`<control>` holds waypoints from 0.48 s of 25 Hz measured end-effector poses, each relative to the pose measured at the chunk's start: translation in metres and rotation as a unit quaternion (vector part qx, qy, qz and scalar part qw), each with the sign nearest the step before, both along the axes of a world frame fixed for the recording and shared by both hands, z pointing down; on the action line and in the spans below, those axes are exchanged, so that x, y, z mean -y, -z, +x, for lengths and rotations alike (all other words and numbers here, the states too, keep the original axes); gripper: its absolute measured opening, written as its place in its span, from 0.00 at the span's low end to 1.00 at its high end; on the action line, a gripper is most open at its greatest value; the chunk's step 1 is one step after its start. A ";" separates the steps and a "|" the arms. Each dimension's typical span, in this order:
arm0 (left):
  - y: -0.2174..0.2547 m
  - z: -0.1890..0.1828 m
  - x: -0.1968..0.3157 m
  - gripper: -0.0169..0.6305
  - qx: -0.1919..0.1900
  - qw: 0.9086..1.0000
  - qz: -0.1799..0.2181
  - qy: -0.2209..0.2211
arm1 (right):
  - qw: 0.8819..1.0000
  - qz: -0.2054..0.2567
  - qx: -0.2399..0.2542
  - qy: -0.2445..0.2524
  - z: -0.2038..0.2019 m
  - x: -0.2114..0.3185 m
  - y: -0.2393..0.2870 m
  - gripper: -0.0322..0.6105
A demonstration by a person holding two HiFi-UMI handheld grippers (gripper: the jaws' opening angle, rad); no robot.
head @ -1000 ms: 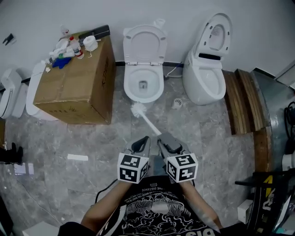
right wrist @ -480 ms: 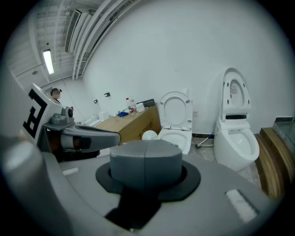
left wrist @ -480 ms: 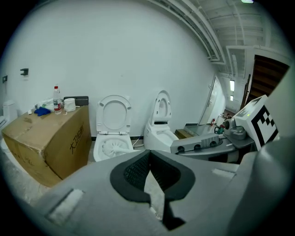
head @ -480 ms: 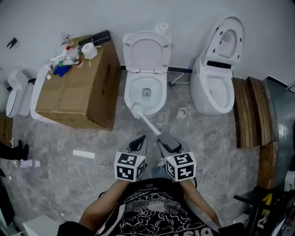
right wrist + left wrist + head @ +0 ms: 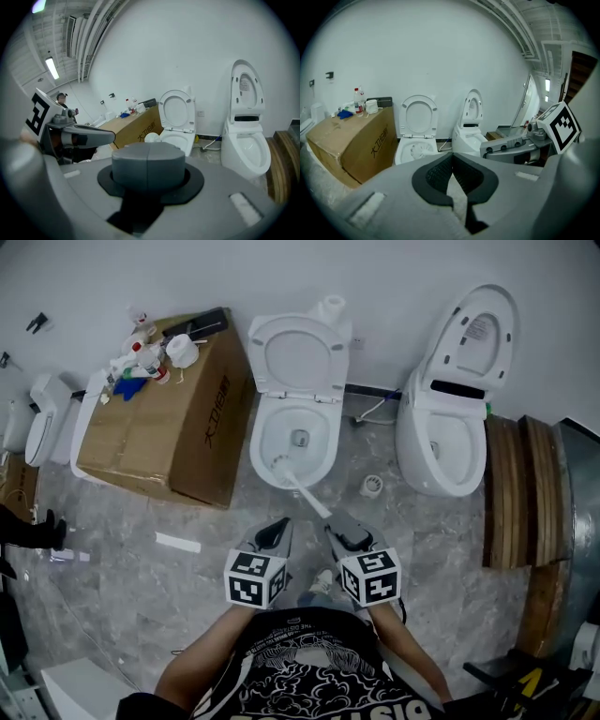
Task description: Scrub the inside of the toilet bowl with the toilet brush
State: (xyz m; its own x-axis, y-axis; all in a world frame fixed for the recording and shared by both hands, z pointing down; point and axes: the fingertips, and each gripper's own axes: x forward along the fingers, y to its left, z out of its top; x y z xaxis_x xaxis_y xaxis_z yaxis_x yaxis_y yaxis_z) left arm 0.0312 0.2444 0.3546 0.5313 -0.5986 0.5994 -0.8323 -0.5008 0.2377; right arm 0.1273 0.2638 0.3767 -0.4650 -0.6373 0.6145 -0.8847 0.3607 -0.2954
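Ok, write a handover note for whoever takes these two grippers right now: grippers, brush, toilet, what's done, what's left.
Left gripper: shut, empty, held beside the right one.
Right gripper: shut on the toilet brush, gripping its handle.
Brush head is at the front of the open toilet bowl; lid up.
Done: brush in hand and at the bowl.
Left: scrub the inside of the bowl.

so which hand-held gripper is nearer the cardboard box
Left. The left hand-held gripper is off the cardboard box's near right corner. The right hand-held gripper, shut on the toilet brush, is farther right, in front of the toilet.
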 end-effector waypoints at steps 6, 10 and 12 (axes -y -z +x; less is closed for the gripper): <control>0.010 0.012 0.018 0.03 0.020 1.000 0.019 0.004 | 1.000 0.004 0.002 0.012 0.017 0.018 -0.002 0.28; 0.013 0.024 0.029 0.03 0.020 0.999 0.030 0.001 | 1.000 0.007 0.001 0.014 0.024 0.024 0.001 0.28; 0.009 0.030 0.032 0.03 0.023 0.999 0.031 -0.006 | 1.000 0.007 -0.002 0.017 0.026 0.026 0.000 0.28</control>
State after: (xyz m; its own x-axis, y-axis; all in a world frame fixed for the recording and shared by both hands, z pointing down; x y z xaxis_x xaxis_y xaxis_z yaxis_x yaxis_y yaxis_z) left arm 0.0611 0.2119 0.3457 0.5111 -0.6296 0.5851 -0.8357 -0.5232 0.1669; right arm 0.1532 0.2375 0.3770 -0.4839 -0.6300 0.6074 -0.8731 0.3941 -0.2869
